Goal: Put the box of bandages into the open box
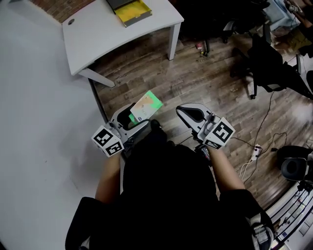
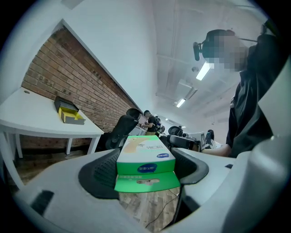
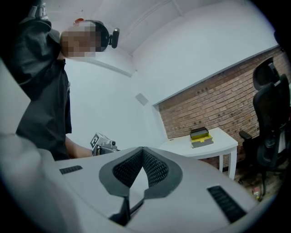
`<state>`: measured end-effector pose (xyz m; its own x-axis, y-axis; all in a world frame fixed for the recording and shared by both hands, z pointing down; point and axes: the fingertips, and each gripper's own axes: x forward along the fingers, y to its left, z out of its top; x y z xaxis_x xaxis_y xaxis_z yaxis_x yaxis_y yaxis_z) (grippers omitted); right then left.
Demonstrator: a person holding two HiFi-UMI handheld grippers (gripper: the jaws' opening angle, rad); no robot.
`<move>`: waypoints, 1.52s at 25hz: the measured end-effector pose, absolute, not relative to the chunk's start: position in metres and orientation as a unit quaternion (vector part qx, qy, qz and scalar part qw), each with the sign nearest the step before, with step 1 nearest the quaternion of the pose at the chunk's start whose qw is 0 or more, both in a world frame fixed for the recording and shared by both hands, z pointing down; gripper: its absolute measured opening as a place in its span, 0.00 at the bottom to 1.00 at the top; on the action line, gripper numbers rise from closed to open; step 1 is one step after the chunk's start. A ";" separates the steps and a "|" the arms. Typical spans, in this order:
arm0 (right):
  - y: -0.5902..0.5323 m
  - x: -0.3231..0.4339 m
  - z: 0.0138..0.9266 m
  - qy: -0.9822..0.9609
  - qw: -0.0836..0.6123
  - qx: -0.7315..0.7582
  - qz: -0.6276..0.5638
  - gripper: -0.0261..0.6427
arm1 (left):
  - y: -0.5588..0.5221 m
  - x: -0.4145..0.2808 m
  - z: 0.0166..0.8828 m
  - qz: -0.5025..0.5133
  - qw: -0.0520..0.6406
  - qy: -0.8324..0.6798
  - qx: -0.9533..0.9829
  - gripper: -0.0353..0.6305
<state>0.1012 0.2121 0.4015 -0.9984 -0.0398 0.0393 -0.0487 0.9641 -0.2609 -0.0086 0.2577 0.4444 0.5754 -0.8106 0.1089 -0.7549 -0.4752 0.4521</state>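
The green and white box of bandages (image 1: 145,107) (image 2: 145,161) is clamped between the jaws of my left gripper (image 1: 133,117) (image 2: 144,169), held in the air close to the person's body. The open box (image 1: 129,10) (image 2: 69,112) (image 3: 201,136), dark with a yellow inside, lies on the white table (image 1: 93,36) (image 2: 27,116) (image 3: 207,148) ahead, well away from both grippers. My right gripper (image 1: 191,114) (image 3: 142,169) is shut with nothing in it; its pads meet at the tips. It is held level with the left one, a little to the right.
Wood floor lies below. Black office chairs (image 1: 266,63) stand at the right, with cables and a power strip (image 1: 255,152) on the floor. A white wall (image 1: 34,122) runs along the left. A brick wall (image 3: 227,104) backs the table.
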 end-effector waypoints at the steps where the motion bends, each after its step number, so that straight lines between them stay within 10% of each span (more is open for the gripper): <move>1: 0.203 0.095 0.401 -0.991 0.017 0.026 0.132 0.05 | 0.249 -0.015 0.443 -0.060 0.230 -0.455 0.858 0.61; 38: -0.083 -0.050 0.402 -0.991 0.023 -0.034 0.125 0.05 | -0.015 -0.164 0.451 -0.050 0.247 -0.503 0.827 0.61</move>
<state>-0.0505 -0.0828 0.4015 -0.9966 0.0735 0.0371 0.0620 0.9667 -0.2485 -0.1636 -0.0146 0.4509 0.4883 -0.8566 0.1666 -0.8077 -0.3714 0.4579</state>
